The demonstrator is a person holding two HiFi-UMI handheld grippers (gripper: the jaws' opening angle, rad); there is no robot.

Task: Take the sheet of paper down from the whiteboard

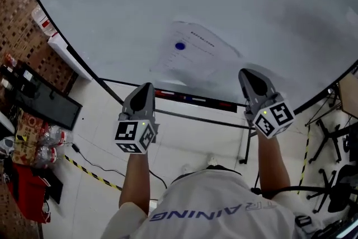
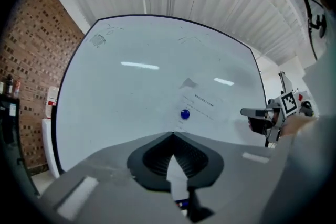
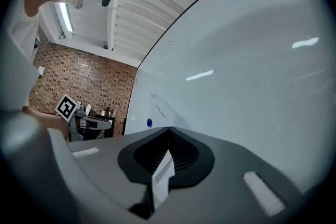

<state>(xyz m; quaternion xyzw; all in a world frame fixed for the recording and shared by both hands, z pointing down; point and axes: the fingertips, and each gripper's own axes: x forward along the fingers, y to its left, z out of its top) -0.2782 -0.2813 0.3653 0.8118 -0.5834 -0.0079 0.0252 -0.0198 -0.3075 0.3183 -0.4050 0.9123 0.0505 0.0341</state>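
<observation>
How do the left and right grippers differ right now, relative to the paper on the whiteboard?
The left gripper is below and left of the sheet of paper and faces it nearly head-on. The right gripper is to the sheet's right and sees the whiteboard at a slant. In the head view the left gripper's tip sits lower than the right's. Both are shut, empty and not on the sheet.

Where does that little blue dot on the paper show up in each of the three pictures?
Head view: the blue dot is at centre, above the middle.
Left gripper view: the dot is near the middle, slightly low.
Right gripper view: the dot is tiny, left of centre, lower half.
Shared landmark: the sheet of paper that it sits on.
</observation>
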